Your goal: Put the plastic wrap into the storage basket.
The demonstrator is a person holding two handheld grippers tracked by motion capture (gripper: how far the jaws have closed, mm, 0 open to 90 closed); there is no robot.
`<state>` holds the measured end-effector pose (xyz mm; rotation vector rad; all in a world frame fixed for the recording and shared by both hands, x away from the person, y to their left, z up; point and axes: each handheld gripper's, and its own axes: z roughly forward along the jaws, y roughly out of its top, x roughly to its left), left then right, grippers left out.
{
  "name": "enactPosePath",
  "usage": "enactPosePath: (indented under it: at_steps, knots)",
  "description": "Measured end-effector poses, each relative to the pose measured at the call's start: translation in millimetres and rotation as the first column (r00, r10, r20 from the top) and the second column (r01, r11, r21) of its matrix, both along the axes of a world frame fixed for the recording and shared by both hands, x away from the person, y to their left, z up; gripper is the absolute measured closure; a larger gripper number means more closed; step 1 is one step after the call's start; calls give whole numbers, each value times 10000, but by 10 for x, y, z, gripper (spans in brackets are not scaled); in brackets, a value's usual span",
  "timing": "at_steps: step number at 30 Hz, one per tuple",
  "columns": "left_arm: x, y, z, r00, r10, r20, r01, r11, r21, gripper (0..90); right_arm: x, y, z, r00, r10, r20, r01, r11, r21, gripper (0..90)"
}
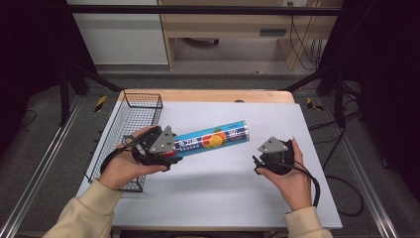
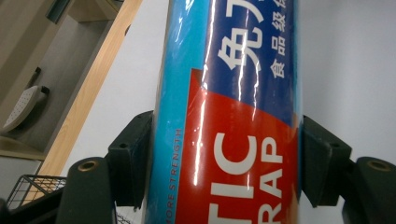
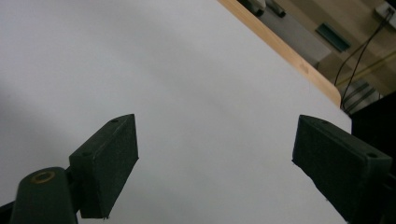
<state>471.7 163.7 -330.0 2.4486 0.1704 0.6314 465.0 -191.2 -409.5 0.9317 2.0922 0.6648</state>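
Observation:
A long blue roll of plastic wrap (image 1: 213, 139) with a red and orange label lies slantwise over the grey table (image 1: 208, 193), its far end pointing right. My left gripper (image 1: 168, 148) is shut on its near end. In the left gripper view the roll (image 2: 233, 116) fills the gap, and both black pads (image 2: 133, 158) press its sides. My right gripper (image 1: 262, 156) sits to the right of the roll, apart from it. Its jaws stand open in the right gripper view (image 3: 215, 163), with bare grey table between them.
A black wire basket (image 1: 130, 134) stands along the table's left edge, just behind my left hand. The table's wooden far edge (image 1: 208, 95) runs across the back. Cables trail from both grippers over the table's sides.

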Motion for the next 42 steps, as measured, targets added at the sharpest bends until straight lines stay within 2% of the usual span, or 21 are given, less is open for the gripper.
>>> enactPosePath:
  at_steps: [2,5,8,9,12,13,16,17,18,19,20,21,22,23,24,26,29,31,34,36,42]
  knots:
    - [-13,2,3,10000,44,32,-45,9999,99,305,11,-7,-46,9998,-202,-16,202,9997,121,146]
    - [-34,7,22,9995,300,84,-301,9995,101,306,7,-41,-210,9969,-786,-55,788,9942,731,157]
    - [-43,20,43,9989,446,117,-446,9990,23,307,5,-69,-229,9955,-916,-253,935,9917,883,156]
    - [-49,42,70,9983,581,94,-580,9983,-87,307,-6,-100,-237,9923,-1227,-155,1237,9870,1028,156]
    - [-59,59,94,9966,823,83,-821,9964,-227,308,-14,-134,-258,9899,-1416,-99,1419,9848,997,142]
    - [-70,79,119,9946,1035,111,-1032,9943,-250,308,-22,-168,-277,9870,-1606,-87,1604,9794,1224,138]
    - [-79,112,148,9928,1198,95,-1195,9925,-245,308,-47,-188,-318,9861,-1663,-73,1660,9792,1163,138]
    - [-101,141,172,9891,1461,155,-1457,9890,-275,309,-56,-194,-330,9861,-1660,-107,1661,9800,1099,137]
    - [-101,141,172,9891,1461,155,-1457,9890,-275,309,-56,-194,-330,9861,-1660,-107,1661,9800,1099,137]
    - [-122,167,204,9843,1737,313,-1732,9847,-163,309,-56,-225,-349,9849,-1720,-171,1729,9792,1066,132]
    - [-122,167,204,9843,1737,313,-1732,9847,-163,310,-56,-225,-349,9849,-1720,-171,1729,9792,1066,132]
    - [-124,200,249,9804,1939,358,-1937,9810,-99,310,-59,-264,-349,9818,-1897,-78,1893,9743,1221,132]
    - [-124,200,249,9804,1939,358,-1937,9810,-99,310,-59,-264,-349,9818,-1897,-78,1893,9743,1221,132]
    - [-129,234,298,9761,2136,402,-2135,9769,-67,310,-64,-284,-337,9755,-2198,20,2177,9672,1306,131]
    - [-129,234,298,9761,2136,402,-2135,9769,-67,310,-64,-284,-337,9755,-2198,20,2177,9672,1306,131]
    - [-140,267,346,9730,2266,433,-2266,9740,-62,310,-67,-305,-323,9727,-2316,139,2276,9642,1363,121]
    - [-174,307,409,9682,2439,552,-2445,9696,40,310,-67,-301,-305,9697,-2347,679,2225,9631,1517,78]
    - [-210,340,455,9634,2592,679,-2615,9648,277,310,-46,-286,-321,9662,-2528,501,2422,9571,1590,78]
    - [-232,367,471,9611,2666,720,-2698,9621,391,311,-44,-283,-330,9649,-2599,370,2516,9559,1514,78]
    - [-248,399,473,9593,2726,732,-2757,9606,361,311,-42,-287,-338,9630,-2674,328,2591,9526,1595,78]
    - [-293,507,475,9478,3111,702,-3147,9480,475,312,-44,-326,-355,9580,-2858,218,2783,9458,1675,83]
